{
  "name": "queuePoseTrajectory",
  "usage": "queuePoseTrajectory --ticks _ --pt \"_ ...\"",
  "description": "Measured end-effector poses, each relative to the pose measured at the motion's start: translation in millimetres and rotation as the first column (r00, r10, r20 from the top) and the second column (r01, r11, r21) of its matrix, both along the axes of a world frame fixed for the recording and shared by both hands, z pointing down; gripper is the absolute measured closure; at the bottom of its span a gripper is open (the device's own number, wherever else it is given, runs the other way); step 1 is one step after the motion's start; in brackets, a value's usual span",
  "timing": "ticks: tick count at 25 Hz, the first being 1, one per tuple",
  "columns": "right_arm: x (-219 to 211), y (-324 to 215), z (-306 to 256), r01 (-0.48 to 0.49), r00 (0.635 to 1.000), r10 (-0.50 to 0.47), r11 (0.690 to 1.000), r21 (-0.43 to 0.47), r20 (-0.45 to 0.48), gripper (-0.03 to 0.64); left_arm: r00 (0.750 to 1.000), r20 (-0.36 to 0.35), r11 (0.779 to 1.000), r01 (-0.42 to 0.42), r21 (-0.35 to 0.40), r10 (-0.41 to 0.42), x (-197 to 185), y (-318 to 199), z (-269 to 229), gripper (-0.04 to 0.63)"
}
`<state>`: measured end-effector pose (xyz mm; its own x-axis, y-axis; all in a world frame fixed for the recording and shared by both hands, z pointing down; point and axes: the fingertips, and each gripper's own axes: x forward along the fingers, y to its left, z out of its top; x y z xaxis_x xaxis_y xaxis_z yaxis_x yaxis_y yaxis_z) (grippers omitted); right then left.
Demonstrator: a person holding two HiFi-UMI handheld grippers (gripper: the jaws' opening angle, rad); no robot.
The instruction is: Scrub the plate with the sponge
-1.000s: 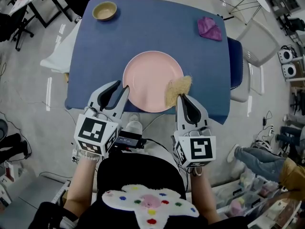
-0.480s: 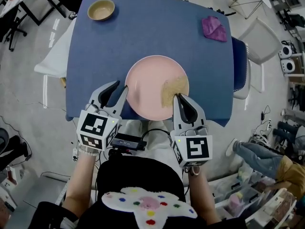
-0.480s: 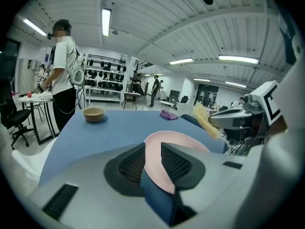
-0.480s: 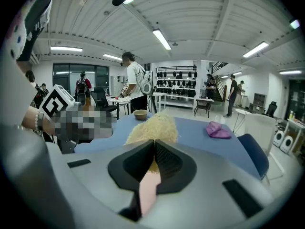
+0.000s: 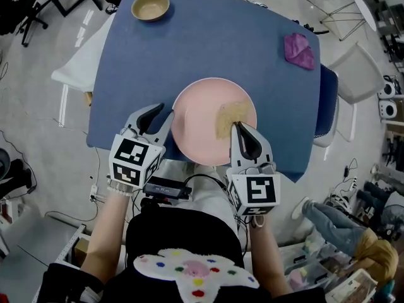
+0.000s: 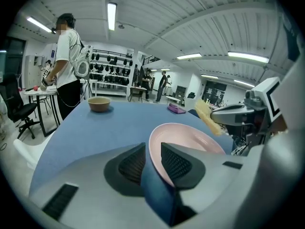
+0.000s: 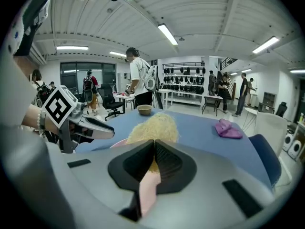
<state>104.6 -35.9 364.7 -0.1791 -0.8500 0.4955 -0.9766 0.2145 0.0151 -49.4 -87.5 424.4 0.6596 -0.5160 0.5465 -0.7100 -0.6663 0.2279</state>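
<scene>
A pink plate [image 5: 199, 122] lies near the front edge of the blue table [image 5: 214, 49]. My left gripper [image 5: 161, 113] straddles the plate's left rim; in the left gripper view the rim of the plate [image 6: 190, 140] runs between the closed-in pads of that gripper [image 6: 152, 154]. My right gripper [image 5: 238, 126] is shut on a tan fibrous sponge [image 5: 228, 115], which rests on the plate's right half. In the right gripper view the sponge [image 7: 152, 128] bulges out beyond the gripper [image 7: 154, 149], with the plate [image 7: 147, 190] pink below. The sponge [image 6: 207, 116] also shows in the left gripper view.
A tan bowl [image 5: 150, 6] sits at the table's far left corner and a purple cloth [image 5: 298, 50] at the far right. A white chair [image 5: 353, 68] stands right of the table. A person [image 6: 69, 66] stands beyond the far edge by a desk.
The sponge has slid from the plate's right rim inward onto the plate with my right gripper. The left gripper keeps its place on the plate's left rim.
</scene>
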Motion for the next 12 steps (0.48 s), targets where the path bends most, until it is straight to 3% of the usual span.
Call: queuePoseTrajectory --ticks 8,12 --pt "8 -11 27 0.044 0.999 -0.045 0.998 -0.053 -0.026 0.601 0.998 -0.011 0.994 0.064 -0.087 -0.065 7 0 27 0.495" --pt "9 -16 40 0.056 0.998 -0.060 0.995 -0.082 -0.037 0.601 0.997 0.024 0.993 0.081 -0.090 -0.079 4 -2 39 0.495"
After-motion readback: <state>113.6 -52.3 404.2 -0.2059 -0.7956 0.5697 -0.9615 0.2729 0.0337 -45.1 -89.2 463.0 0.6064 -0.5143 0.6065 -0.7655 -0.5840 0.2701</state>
